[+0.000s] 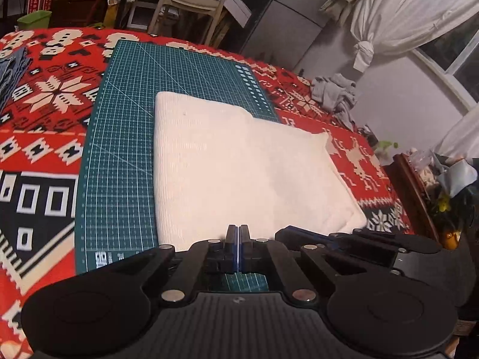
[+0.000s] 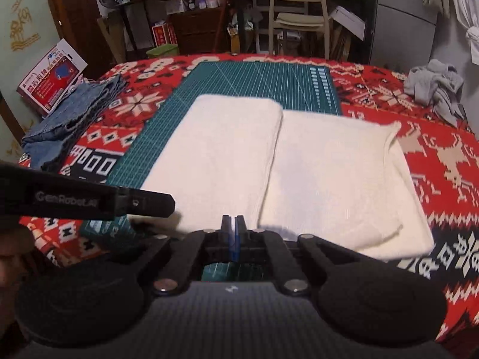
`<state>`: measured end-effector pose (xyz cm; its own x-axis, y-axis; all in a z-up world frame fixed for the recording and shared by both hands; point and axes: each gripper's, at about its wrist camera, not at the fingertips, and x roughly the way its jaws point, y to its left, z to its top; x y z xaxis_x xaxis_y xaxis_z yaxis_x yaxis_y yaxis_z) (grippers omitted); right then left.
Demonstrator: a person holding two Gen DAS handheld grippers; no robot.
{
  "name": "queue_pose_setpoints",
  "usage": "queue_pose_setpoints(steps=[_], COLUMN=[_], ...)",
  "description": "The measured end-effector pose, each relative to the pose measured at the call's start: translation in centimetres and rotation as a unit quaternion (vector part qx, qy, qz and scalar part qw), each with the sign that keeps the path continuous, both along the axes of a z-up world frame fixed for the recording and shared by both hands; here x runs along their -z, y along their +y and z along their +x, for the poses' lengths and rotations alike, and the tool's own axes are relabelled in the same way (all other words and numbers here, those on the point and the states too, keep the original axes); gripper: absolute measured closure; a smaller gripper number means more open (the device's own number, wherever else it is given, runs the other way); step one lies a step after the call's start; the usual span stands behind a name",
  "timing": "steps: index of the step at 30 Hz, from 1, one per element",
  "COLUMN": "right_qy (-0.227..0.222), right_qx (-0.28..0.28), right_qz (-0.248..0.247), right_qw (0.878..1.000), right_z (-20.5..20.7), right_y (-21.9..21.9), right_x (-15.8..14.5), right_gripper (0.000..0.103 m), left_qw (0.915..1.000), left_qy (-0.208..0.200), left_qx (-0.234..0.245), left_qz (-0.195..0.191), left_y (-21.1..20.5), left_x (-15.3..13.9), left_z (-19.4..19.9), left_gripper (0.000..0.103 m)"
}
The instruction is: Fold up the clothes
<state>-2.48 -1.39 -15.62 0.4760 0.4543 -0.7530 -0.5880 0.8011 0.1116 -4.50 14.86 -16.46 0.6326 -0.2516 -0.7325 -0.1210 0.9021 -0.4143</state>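
Folding is under way: the cream ribbed knit garment (image 2: 269, 164), partly folded, lies on the green gridded cutting mat (image 1: 119, 149). The near hem is pinched in the closed jaws of both the left gripper (image 1: 238, 233) and right gripper (image 2: 233, 224). Next, the hem is probably to be carried toward the far edge.

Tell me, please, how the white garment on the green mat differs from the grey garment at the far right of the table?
The white garment is folded flat with straight edges; the grey garment lies crumpled in a heap. The white one rests partly on the green mat in the middle; the grey one sits near the far right corner. Both lie on the patterned red cloth.
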Motion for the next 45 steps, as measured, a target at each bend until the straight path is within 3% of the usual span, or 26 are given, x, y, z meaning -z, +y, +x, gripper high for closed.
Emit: queue_pose_setpoints(steps=[8, 12, 18, 25, 29, 34, 40, 45], right_qy=[0.011, 0.021, 0.003, 0.033, 0.026, -0.001, 0.026, 0.041], right_qx=[0.013, 0.01, 0.016, 0.055, 0.063, 0.069, 0.092, 0.102], right_qz=[0.002, 0.002, 0.007, 0.023, 0.014, -0.006, 0.02, 0.037], right_qw=[1.0, 1.0, 1.0, 0.998, 0.998, 0.998, 0.995, 0.993], right_z=[0.2, -0.3, 0.0, 2.8, 2.4, 1.1, 1.4, 1.7], right_y=[-0.7, -1.1, -1.5, -1.2, -0.9, -0.6, -1.7, -2.4], right_x=[1.5, 1.2, -0.2, 1.1, 1.5, 1.4, 1.5, 1.7], right_gripper=[0.103, 0.103, 0.094, 0.088, 0.097, 0.098, 0.098, 0.098], left_qw=[0.9998, 0.9999, 1.0, 1.0, 0.9995, 0.9998, 0.9997, 0.9984], left_qy=[0.02, 0.015, 0.005, 0.005, 0.019, 0.017, 0.008, 0.026], left_qx=[0.005, 0.005, -0.001, 0.0, 0.001, 0.001, 0.017, 0.034], left_qz=[-0.001, 0.001, -0.002, 0.003, 0.024, 0.012, -0.014, -0.038], left_y=[-0.1, -0.2, 0.0, 0.0, -0.7, -0.5, -1.1, -2.6], left_x=[1.6, 1.0, 0.0, 0.0, 1.0, 0.8, 0.4, 2.1], left_z=[0.1, -0.1, 0.2, 1.0, 1.1, 1.1, 2.4, 3.7], left_gripper=[0.102, 0.102, 0.102, 0.102, 0.102, 0.102, 0.102, 0.103])
